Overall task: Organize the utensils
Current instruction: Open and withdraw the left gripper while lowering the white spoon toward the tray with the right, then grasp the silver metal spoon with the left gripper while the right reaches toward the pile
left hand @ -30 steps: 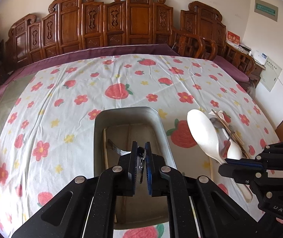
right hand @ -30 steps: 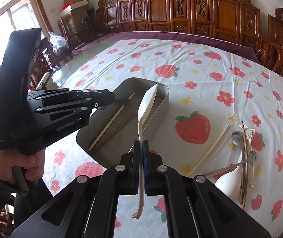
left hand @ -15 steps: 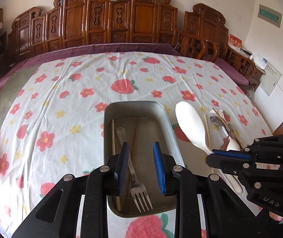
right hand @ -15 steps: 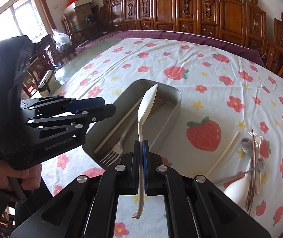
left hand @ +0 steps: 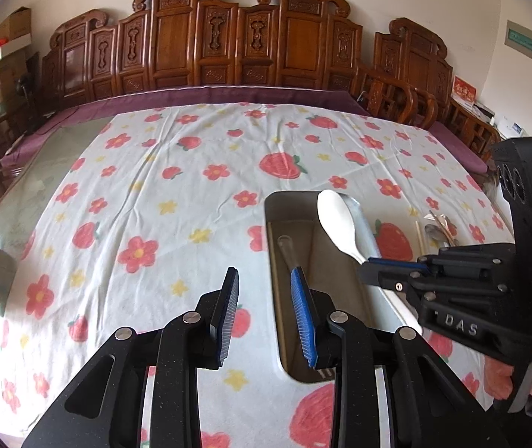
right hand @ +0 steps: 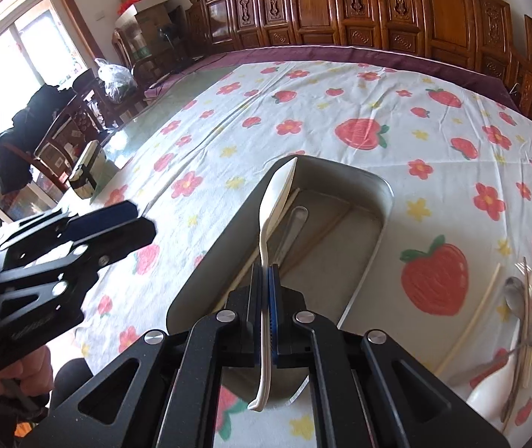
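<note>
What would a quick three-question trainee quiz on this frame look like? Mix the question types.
1. True or false: the right hand-held gripper is clamped on a white spoon.
2. The left hand-held gripper is: A) shut on a fork B) open and empty C) out of view
3. Fill in: the spoon's bowl hangs over the metal ____.

Key: 1 true; 2 B; 3 tray.
</note>
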Motion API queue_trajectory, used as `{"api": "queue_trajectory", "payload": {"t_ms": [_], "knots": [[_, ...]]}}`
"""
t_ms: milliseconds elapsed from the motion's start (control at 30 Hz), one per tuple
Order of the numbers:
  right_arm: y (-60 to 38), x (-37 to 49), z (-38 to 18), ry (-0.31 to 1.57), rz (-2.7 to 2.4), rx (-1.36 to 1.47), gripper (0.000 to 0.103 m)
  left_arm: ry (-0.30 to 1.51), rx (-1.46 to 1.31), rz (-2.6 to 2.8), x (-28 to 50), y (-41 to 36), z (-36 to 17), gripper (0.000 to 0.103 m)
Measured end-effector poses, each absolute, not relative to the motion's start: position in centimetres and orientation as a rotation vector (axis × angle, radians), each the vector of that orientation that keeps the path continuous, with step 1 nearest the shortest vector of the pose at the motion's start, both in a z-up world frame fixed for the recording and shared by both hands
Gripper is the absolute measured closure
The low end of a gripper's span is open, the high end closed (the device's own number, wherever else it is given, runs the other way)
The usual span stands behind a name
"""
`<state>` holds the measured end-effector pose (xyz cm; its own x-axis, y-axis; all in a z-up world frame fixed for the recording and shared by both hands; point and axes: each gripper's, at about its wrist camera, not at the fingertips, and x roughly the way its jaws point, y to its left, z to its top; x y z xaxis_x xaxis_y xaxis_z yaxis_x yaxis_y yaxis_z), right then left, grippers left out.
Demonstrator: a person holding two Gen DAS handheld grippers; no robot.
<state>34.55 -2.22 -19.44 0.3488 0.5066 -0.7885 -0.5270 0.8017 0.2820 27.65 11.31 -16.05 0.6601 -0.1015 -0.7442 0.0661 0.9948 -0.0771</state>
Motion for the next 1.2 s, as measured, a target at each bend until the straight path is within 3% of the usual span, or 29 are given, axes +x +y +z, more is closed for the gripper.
{"api": "queue_trajectory", "payload": {"t_ms": [167, 333, 733, 933, 967, 1033, 1200], "knots": [[-1.8, 35.2, -19.6, 1.007, 0.657, -0.016, 0.097, 0.841, -0.037, -0.082, 27.1, 12.1, -15.7, 0.076], [-2.3, 34.9, -19.2, 0.991, 0.685, 0.008, 0.081, 0.833, -0.029, -0.082, 26.7, 12.0, -15.3, 0.076], [-9.4, 30.8, -16.9, 0.917, 0.661, -0.015, 0.081, 0.822, -0.024, -0.15, 25.1, 8.0, -13.7, 0.075], [-17.1, 28.1, -17.6, 0.909, 0.581, -0.042, 0.081, 0.793, 0.027, -0.212, 23.7, 4.3, -12.1, 0.068], [-18.4, 27.8, -17.9, 0.906, 0.555, -0.05, 0.081, 0.789, 0.031, -0.219, 23.5, 3.8, -12.0, 0.06], [-20.7, 27.3, -18.4, 0.905, 0.516, -0.052, 0.081, 0.779, 0.037, -0.243, 23.1, 2.5, -11.9, 0.055], [-25.4, 26.4, -20.0, 0.927, 0.454, -0.01, 0.081, 0.791, 0.045, -0.292, 23.0, -0.6, -12.9, 0.055]]}}
